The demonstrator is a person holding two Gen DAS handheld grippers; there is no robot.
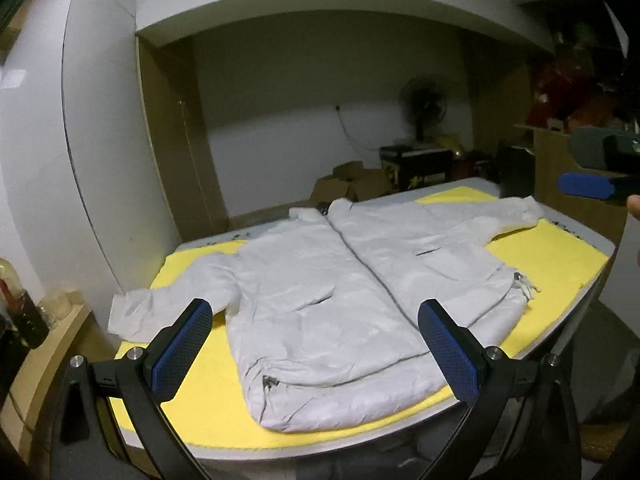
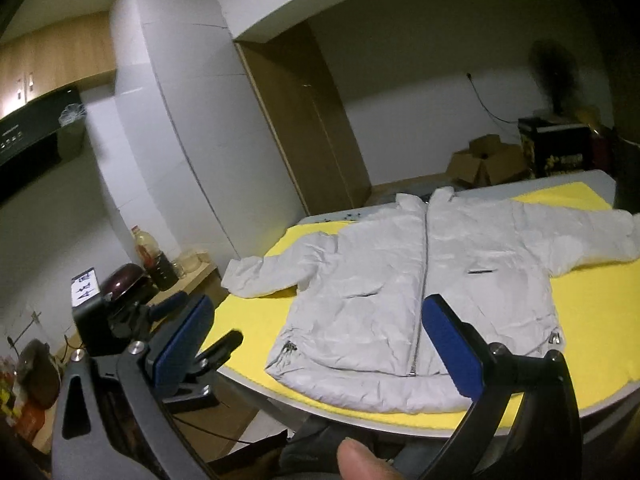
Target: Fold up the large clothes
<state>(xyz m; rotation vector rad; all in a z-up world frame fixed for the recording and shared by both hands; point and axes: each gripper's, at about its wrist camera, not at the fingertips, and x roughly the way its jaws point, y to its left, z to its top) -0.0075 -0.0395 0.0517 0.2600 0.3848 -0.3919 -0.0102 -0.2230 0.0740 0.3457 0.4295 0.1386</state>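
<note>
Now the big puffy white zip-up jacket [image 1: 340, 300] lies flat on the yellow-covered desk [image 1: 560, 256].
Both tongs, left [image 1: 316, 354] and right [image 2: 318, 350], gape wide, holding nothing. It looks soft, light, slippery; pinch a sleeve cuff.

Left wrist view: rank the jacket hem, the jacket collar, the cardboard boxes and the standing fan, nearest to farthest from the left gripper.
From the left gripper:
1. Jacket hem, just ahead, between the fingers.
2. Jacket collar, at the table's far side.
3. Cardboard boxes, on the floor beyond the table.
4. Standing fan, by the back wall, right.
</note>
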